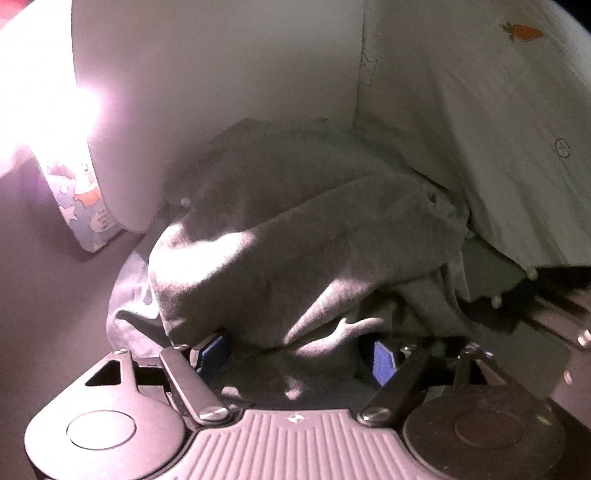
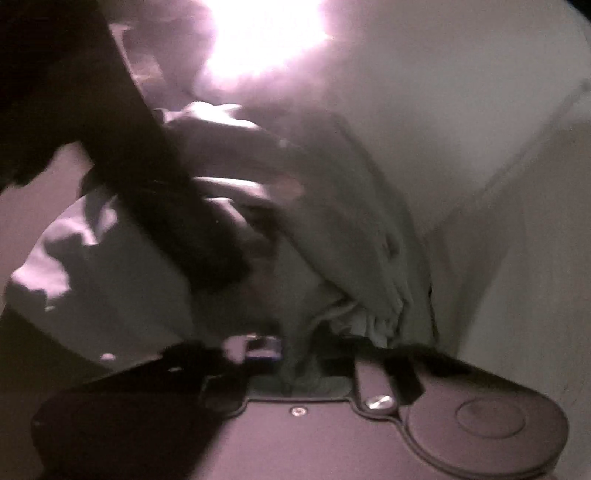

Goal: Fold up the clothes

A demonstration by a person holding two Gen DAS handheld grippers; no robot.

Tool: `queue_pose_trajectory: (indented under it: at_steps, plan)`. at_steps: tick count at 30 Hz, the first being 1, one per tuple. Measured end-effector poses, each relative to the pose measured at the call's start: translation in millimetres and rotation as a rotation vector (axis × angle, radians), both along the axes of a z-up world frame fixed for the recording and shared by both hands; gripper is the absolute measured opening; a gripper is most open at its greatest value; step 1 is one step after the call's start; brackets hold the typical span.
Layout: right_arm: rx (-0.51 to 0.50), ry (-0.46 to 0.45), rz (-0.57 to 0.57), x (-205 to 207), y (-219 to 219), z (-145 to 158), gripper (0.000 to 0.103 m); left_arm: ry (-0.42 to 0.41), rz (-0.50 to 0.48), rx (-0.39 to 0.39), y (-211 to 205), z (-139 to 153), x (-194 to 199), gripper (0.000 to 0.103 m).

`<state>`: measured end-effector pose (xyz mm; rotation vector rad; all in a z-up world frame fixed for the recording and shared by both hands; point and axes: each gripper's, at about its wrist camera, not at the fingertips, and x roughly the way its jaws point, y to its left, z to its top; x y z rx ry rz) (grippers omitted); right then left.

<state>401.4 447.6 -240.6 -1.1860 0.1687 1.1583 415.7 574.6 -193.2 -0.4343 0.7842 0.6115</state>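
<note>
A crumpled grey garment lies heaped in front of a pale backrest. My left gripper stands wide, and a thick wad of the grey cloth fills the gap between its blue pads; they seem to press on it. In the blurred right wrist view the same grey garment bunches into pleats that run into my right gripper, whose jaws are nearly together on the fabric. A dark shape, probably the other gripper, crosses the left of that view.
A cream cloth with a carrot print and a button hangs at the right, over the garment's edge. A cartoon-printed carton stands at the left on the dull surface. Strong glare washes out part of both views.
</note>
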Motion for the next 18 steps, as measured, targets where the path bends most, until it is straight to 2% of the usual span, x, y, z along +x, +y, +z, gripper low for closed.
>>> queue_pose_trajectory:
  at_steps: [4, 5, 7, 11, 14, 18]
  plan:
    - [0.122, -0.064, 0.018, -24.1, -27.6, 37.0, 0.009, -0.048, 0.046, 0.008, -7.0, 27.3, -13.5, 0.081]
    - [0.153, -0.086, 0.017, -28.9, -35.4, 46.8, 0.009, -0.068, 0.057, 0.008, -10.2, 36.7, -20.2, 0.085]
    - [0.225, -0.151, 0.013, -39.4, -56.0, 69.7, 0.009, -0.109, 0.086, 0.022, -18.7, 58.1, -33.4, 0.085]
    - [0.396, -0.201, -0.058, -54.4, -111.5, 127.9, 0.008, -0.206, 0.097, 0.063, -54.5, 107.7, -62.9, 0.090]
    - [0.525, -0.226, -0.139, -63.9, -170.9, 178.6, 0.008, -0.271, 0.089, 0.114, -100.8, 147.2, -87.1, 0.089]
    - [0.685, -0.248, -0.347, -79.2, -306.8, 251.1, 0.009, -0.328, 0.048, 0.147, -180.7, 186.7, -118.2, 0.090]
